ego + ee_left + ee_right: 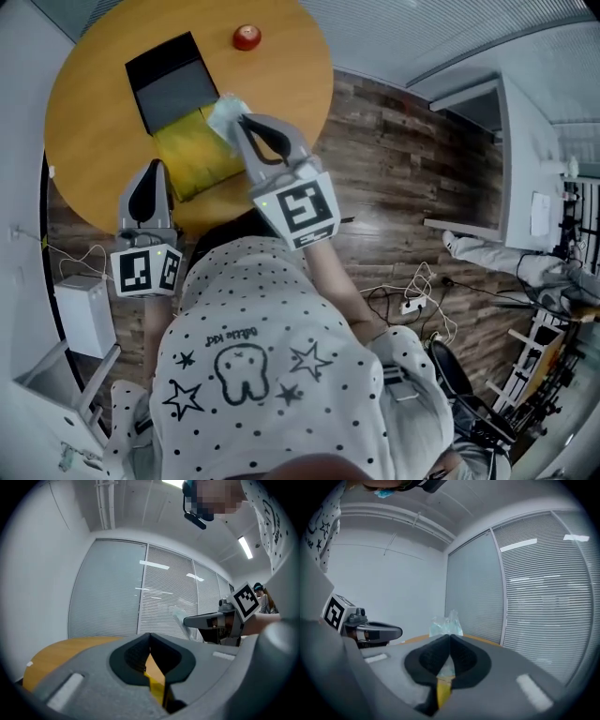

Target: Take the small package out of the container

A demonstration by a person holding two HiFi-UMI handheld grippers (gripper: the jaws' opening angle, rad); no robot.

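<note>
Item: small package [225, 112], clear and crinkled, pinched between the closed jaws of the right gripper [244, 122]. It was held above the far right corner of the yellow container [192, 159] and clear of it. In the right gripper view the package [445, 623] stood up past the jaw tips, which were pressed on its lower edge. Left gripper [156, 169]: at the near left edge of the container, jaws pressed together at the tips with nothing seen standing out beyond them; whether it touched the container cannot be told. Yellow container: on the round wooden table [94, 122], its far end against a black tray [172, 80]. Small red object [247, 37]: on the table, far right of the tray, apart from it.
</note>
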